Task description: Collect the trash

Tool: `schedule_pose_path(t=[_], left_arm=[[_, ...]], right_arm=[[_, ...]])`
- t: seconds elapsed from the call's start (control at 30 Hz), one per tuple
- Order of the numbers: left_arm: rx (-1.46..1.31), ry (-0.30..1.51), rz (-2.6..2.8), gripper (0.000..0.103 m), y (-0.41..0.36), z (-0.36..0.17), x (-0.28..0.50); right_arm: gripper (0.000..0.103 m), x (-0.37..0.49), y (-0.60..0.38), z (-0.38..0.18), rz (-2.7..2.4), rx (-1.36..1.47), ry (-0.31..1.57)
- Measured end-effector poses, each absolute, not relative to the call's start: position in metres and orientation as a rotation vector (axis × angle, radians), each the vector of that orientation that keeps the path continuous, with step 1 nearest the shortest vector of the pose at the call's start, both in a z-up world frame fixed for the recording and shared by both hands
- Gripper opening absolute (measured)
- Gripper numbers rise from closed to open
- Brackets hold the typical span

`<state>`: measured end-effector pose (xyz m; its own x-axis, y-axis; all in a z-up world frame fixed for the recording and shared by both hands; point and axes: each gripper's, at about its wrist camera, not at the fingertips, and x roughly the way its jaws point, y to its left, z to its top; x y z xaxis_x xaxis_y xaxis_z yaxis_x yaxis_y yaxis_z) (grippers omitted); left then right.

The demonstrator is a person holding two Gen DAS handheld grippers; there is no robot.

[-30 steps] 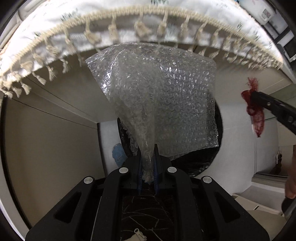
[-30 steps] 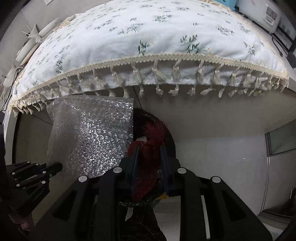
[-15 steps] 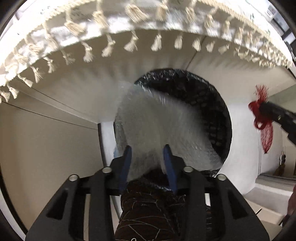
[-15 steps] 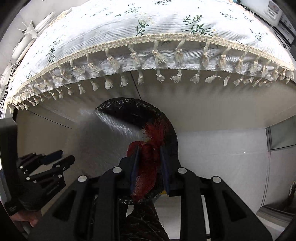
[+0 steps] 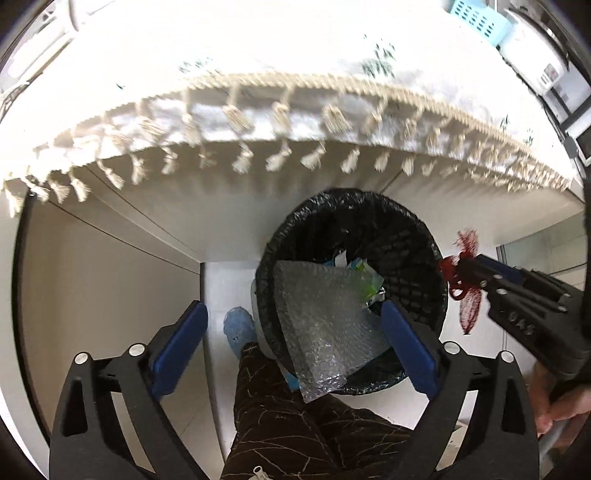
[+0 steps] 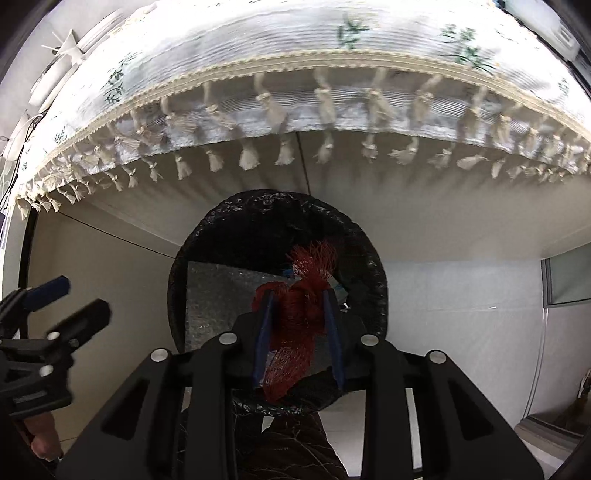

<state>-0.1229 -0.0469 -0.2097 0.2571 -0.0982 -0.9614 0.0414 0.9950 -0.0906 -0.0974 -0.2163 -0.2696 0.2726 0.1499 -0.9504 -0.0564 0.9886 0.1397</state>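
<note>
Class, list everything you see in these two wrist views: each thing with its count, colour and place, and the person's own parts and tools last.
bin: one, lined with a black bag, on the floor below the table edge.
bubble wrap: one sheet, clear, lying in the bin, one corner over the near rim.
green and white scraps: a few, in the bin behind the wrap.
red net: one, between the right gripper's pads, over the bin.
tablecloth: one, white with green sprigs and cream tassels, along the top.
blue basket: one, pale blue, on the table, top right.
blue shoe cover: one, left of the bin.
trouser leg: one, dark patterned, bottom centre.
left gripper: black with blue pads, just opened wide, empty.
right gripper: black, jaws just easing apart, net between them.
</note>
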Motion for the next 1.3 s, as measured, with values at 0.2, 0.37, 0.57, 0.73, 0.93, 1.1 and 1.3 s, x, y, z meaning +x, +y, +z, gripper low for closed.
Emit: schedule_pose_path(t=[0.2, 0.37, 0.57, 0.73, 0.93, 1.1, 1.3], left_arm=[[-0.071, 1.297, -0.070, 0.096, -0.035, -0.201, -0.121], [-0.076, 1.298, -0.062, 0.096, -0.030, -0.199, -0.119], [-0.086, 1.306, -0.070, 0.096, -0.026, -0.186, -0.120], [-0.088, 1.316, -0.064, 0.096, -0.024, -0.159, -0.123], [-0.095, 1.256, -0.073, 0.096, -0.024, -0.096, -0.129], [-0.071, 1.198, -0.079, 0.096, -0.028, -0.044, -0.140], [-0.076, 1.152, -0.074, 0.096, -0.028, -0.009, -0.153]], right_arm=[[0.034, -0.093, -0.206, -0.272, 0.150, 0.074, 1.290], [0.056, -0.091, -0.205, -0.262, 0.144, 0.054, 1.282], [0.084, -0.097, -0.205, -0.222, 0.148, 0.030, 1.242], [0.089, -0.106, -0.211, -0.172, 0.103, 0.036, 1.216], [0.095, -0.125, -0.219, -0.095, 0.078, 0.062, 1.137], [0.095, -0.147, -0.224, -0.040, 0.072, 0.093, 1.083], [0.095, -0.164, -0.234, -0.004, 0.045, 0.112, 1.065]])
